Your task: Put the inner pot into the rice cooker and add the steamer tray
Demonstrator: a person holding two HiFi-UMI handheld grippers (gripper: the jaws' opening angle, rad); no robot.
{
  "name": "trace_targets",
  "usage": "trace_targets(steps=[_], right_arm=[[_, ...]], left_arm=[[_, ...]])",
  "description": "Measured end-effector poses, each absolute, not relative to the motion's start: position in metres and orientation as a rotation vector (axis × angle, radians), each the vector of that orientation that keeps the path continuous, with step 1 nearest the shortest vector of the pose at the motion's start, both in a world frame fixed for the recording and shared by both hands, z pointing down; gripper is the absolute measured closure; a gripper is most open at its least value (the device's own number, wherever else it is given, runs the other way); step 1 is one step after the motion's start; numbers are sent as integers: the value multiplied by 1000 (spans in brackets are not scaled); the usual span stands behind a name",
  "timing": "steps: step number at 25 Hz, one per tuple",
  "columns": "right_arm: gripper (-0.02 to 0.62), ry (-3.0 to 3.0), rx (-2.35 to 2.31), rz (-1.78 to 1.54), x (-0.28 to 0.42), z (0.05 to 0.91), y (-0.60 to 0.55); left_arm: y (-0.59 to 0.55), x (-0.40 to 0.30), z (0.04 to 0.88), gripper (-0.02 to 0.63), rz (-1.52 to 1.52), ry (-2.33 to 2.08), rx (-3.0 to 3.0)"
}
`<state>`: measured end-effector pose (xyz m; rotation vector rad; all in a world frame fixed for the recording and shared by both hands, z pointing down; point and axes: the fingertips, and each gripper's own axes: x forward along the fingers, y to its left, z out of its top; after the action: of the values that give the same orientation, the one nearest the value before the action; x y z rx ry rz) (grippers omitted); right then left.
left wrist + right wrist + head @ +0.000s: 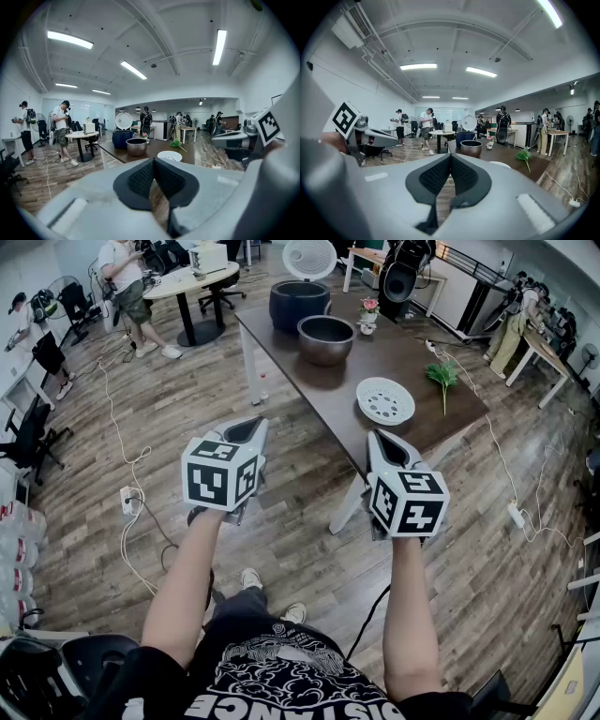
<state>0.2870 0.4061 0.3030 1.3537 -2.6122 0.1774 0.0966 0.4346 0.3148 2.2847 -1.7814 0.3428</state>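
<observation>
Holding: we have nothing in either tool. The left gripper has its jaws pressed together on air, and the right gripper is likewise closed and empty.
Position: both grippers hang over the wooden floor, short of the near end of the table and pointing toward it.
Rice cooker: the dark blue rice cooker sits at the far end of the table with its lid raised; its well looks empty to us.
Inner pot: the metal inner pot stands upright on the table just in front of the cooker, outside it.
Steamer tray: the white perforated steamer tray lies flat on the table nearer to us, apart from the pot.
Bystander: a green sprig lies to the right of the tray.
Done: by our reckoning, nothing yet; neither piece is in place.
Left: we judge the whole job remains: close in on the table, grip the pot, lower it into the cooker, then seat the tray on top.
</observation>
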Motion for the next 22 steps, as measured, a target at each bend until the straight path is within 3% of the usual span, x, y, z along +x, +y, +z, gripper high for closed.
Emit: trace_targets(steps=[12,22], right_arm=[[569,-2564,1403,232,279,315,382],[507,-2531,1426,263,244,321,342]], left_arm=[[400,83,320,604,364,-1733,2323],[345,56,326,541,375,-1629,2380]])
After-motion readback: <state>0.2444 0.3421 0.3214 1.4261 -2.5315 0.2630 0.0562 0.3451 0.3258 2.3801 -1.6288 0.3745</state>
